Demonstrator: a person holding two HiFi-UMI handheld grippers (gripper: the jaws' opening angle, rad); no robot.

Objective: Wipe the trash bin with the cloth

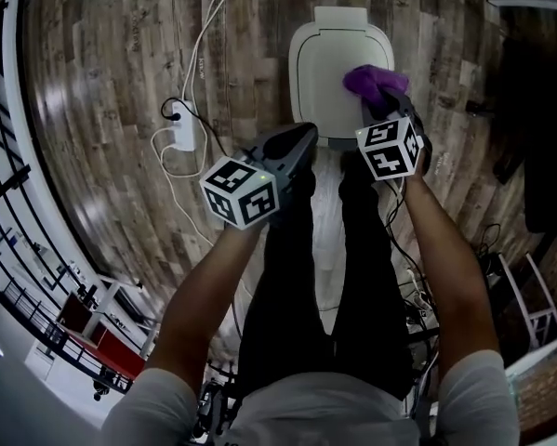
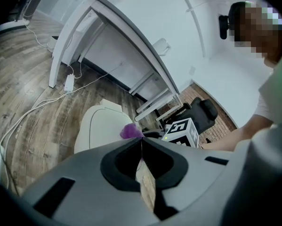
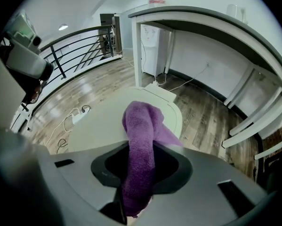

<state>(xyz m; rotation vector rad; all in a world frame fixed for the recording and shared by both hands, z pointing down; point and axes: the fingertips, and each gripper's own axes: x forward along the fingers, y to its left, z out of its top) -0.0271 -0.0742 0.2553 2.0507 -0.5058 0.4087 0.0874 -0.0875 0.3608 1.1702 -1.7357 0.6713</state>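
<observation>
- Here, the right claw (image 3: 140, 154) clamps the purple cloth (image 3: 143, 121) over the lid of the white trash bin (image 1: 338, 54).
- The left claw (image 2: 141, 142), jaws together and empty, hovers near the bin's front.
- A power strip (image 1: 182, 136) and cable (image 1: 199, 54) lie on the floor (image 1: 101, 82) to its left.

**Tally: ones and twos**

One trash bin (image 1: 320, 72). One cloth (image 1: 376, 82). Two grippers, the left gripper (image 1: 301, 137) and the right gripper (image 1: 397, 110). Two marker cubes, the left cube (image 1: 240, 191) and the right cube (image 1: 388, 149). One power strip (image 1: 183, 136). One counter (image 3: 216, 18). One office chair (image 2: 204, 112). One railing (image 3: 79, 41). One person (image 1: 324, 277).
</observation>
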